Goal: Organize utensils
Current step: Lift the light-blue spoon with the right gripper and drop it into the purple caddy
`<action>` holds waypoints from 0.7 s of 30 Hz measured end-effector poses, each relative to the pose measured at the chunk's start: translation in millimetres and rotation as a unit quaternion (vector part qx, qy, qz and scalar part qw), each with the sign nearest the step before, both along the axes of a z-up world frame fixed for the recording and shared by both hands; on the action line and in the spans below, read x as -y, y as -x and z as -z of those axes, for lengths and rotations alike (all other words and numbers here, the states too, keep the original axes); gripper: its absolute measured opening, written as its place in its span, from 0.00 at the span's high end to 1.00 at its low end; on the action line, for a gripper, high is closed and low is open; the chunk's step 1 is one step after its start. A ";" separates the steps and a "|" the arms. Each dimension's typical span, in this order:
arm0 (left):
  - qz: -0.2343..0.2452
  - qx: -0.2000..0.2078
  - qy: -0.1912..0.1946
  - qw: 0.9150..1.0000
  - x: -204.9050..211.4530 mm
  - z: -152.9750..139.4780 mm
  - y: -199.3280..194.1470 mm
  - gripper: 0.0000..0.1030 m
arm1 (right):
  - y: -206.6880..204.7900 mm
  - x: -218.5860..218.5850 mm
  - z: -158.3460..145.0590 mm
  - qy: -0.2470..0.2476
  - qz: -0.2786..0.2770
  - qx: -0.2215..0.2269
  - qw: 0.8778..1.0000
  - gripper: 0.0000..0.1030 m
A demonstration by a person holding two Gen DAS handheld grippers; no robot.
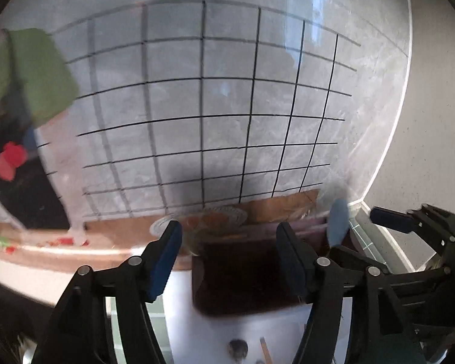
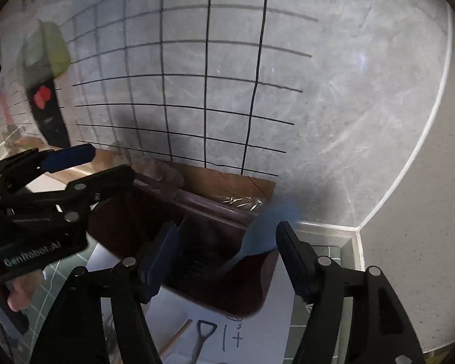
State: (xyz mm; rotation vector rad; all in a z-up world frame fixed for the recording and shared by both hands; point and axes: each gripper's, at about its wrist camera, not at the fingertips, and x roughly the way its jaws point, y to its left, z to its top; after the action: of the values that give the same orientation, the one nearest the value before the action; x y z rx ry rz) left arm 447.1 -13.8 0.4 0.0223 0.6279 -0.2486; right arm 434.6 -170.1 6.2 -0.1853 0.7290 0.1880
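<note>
A dark brown utensil box point(image 1: 242, 279) stands on white paper against the wall; it also shows in the right wrist view point(image 2: 166, 212). A blue spatula point(image 2: 267, 227) stands in its right end, its blade blurred, and it also shows in the left wrist view point(image 1: 338, 223). My left gripper point(image 1: 227, 257) is open and empty above the box. My right gripper point(image 2: 224, 257) is open and empty over the box, with the spatula between its fingers, apart from both. A wooden stick point(image 2: 176, 338) and a black-handled utensil point(image 2: 201, 339) lie on the paper below.
A grey wall with a black wire grid point(image 1: 203, 115) rises behind the box. A patterned plate point(image 1: 215, 217) and a cardboard sheet point(image 1: 288, 204) lean behind the box. A green item point(image 1: 39, 72) and a red one point(image 1: 7, 159) hang at left.
</note>
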 end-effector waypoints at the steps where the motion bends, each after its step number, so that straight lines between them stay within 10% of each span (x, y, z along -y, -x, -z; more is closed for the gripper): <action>1: -0.004 -0.003 0.004 1.000 -1.1 -2.6 8.2 0.33 | 7.4 4.8 0.8 -0.003 0.005 -0.001 1.000 0.25; 10: -0.085 0.061 -0.068 0.992 -18.2 -9.4 98.7 0.06 | 88.2 21.6 5.9 0.051 0.005 0.009 0.999 0.01; 17: -0.127 -0.004 -0.099 0.987 -38.5 33.2 169.3 0.06 | 122.0 22.8 50.3 0.084 0.025 -0.036 0.996 0.01; 21: -0.134 -0.021 -0.086 0.987 -45.2 65.4 204.1 0.06 | 138.1 19.7 70.1 0.058 0.000 -0.065 0.996 0.22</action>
State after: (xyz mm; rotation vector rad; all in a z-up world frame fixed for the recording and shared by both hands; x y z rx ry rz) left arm 243.0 31.4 -65.0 0.0975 0.6852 0.0659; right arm 296.5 -189.8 -63.9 -0.2856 0.8704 0.1594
